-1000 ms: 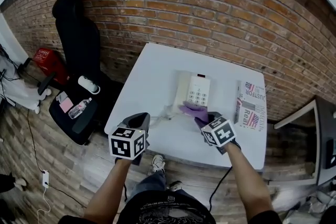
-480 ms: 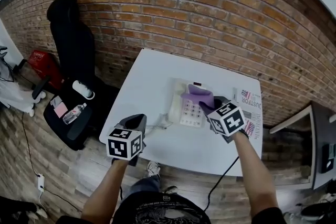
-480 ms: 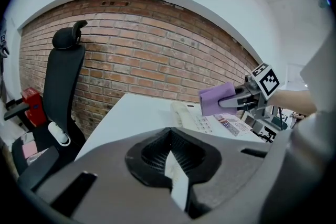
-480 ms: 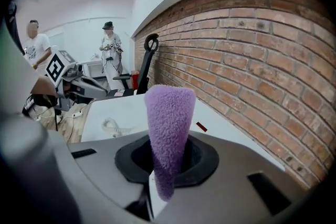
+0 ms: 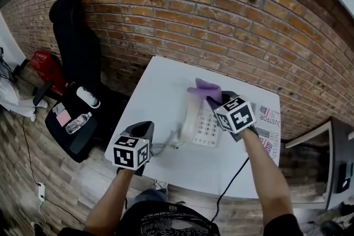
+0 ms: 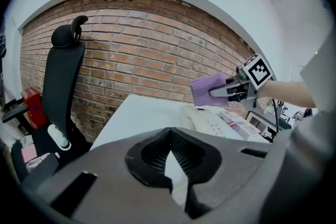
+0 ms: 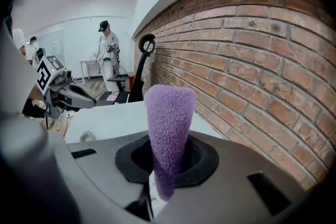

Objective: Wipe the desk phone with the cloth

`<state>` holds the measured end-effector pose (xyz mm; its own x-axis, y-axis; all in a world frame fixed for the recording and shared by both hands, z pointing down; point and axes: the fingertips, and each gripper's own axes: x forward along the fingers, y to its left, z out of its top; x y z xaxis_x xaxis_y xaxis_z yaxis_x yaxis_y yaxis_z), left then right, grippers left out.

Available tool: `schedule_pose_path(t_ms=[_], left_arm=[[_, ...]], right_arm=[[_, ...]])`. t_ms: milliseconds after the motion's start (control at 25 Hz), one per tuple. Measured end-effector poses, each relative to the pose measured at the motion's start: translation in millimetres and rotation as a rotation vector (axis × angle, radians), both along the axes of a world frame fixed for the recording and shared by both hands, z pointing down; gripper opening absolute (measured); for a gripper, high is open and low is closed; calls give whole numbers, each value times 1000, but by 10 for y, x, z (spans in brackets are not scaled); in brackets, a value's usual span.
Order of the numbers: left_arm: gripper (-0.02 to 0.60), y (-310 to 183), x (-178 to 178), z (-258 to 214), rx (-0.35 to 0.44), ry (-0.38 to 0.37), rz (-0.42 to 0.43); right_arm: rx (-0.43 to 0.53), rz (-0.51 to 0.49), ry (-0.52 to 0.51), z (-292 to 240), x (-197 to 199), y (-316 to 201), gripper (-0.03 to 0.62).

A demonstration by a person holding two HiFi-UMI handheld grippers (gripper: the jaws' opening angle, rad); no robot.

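Right hand-held gripper (image 5: 214,101): clamped on purple cloth (image 5: 202,87), above desk phone (image 5: 206,125). Left hand-held gripper (image 5: 144,127): closed, empty. Risk: unbraced phone likely slides under wiping.

cloth (image 5: 202,87) in right hand-held gripper (image 5: 213,100), far end of desk phone (image 5: 206,125)

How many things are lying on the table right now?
2: the phone at centre, and a leaflet to its right, partly under the right arm. The cloth is held, not counted.
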<state>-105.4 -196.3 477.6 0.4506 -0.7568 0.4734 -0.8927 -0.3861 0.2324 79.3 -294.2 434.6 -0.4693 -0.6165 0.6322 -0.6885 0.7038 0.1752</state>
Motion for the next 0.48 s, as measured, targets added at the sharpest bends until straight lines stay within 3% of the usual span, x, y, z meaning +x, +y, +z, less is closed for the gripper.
schedule_pose_path(t_ms=[200,480], left_arm=[[5,-146,-82,48,-10,-8,-9],[5,-222,-171,117,-27,-15,-19]], right_arm=[[7,-10,63,189,-133,-280,44],[-75,-57,75,517,-268,-234,44]])
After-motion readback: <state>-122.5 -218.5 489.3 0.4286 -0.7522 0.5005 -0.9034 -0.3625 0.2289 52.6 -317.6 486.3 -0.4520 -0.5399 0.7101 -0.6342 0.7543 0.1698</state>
